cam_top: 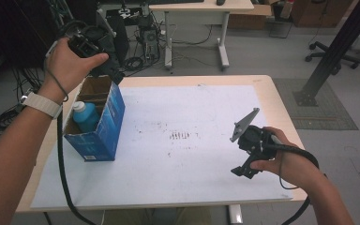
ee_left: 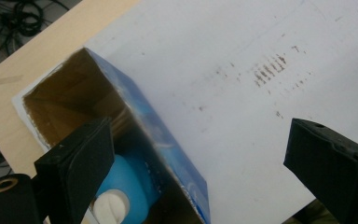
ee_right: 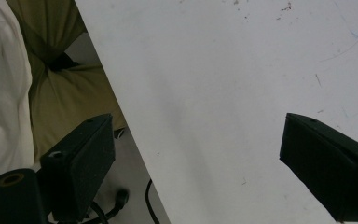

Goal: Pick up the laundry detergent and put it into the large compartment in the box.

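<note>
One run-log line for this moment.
left hand-held gripper: open, above blue box | bottle: inside box | right hand-held gripper: open, empty

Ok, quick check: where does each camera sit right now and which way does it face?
High view: above the person's side, looking forward and down on the table; both forearms enter from below, left claw over the blue box, right claw near the front edge.
Left gripper view: on the raised left claw, looking down into the blue box at the blue bottle.
Right gripper view: on the right claw, facing the white mat edge and the person's lap.
High and left gripper views share box, bottle and mat marks.
</note>
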Tool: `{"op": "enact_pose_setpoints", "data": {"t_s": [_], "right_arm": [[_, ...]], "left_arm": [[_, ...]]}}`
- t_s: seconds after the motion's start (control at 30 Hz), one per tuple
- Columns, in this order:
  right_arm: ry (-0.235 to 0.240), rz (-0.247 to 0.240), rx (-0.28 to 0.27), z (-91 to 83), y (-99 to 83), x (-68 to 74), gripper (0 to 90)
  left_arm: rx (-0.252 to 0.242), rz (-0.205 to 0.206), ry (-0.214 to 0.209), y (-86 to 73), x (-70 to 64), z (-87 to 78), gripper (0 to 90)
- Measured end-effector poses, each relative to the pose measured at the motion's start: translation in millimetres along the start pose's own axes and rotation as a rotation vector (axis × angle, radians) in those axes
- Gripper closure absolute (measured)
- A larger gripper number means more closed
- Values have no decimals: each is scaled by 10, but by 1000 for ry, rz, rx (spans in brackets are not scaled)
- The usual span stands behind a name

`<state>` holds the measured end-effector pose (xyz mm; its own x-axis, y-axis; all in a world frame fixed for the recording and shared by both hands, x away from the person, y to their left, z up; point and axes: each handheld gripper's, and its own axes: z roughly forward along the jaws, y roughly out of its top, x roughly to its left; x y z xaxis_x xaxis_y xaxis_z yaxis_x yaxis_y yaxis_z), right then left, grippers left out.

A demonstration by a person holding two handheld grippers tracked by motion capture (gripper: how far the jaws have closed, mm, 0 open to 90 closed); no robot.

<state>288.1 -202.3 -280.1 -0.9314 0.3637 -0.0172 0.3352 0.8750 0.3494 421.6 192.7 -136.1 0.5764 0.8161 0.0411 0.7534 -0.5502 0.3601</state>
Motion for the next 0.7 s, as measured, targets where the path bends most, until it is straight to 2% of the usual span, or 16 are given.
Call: {"op": "enact_pose_setpoints", "data": {"t_s": [0.17, 0.23, 0.5, 0.7], "right_arm": [[0, 1, -1, 0, 1, -2, 103], [0, 2, -2, -1, 2, 0, 103], [4, 0, -1, 17, 11, 5, 103], [4, 2, 1, 17, 10, 8, 103]], "left_arm": [[-3, 55, -15, 42, -76, 12, 84], [-7, 80, -33, 57, -117, 24, 84], [0, 178, -47, 106, -244, 87, 83], [-7, 271, -70, 131, -399, 144, 84]]}}
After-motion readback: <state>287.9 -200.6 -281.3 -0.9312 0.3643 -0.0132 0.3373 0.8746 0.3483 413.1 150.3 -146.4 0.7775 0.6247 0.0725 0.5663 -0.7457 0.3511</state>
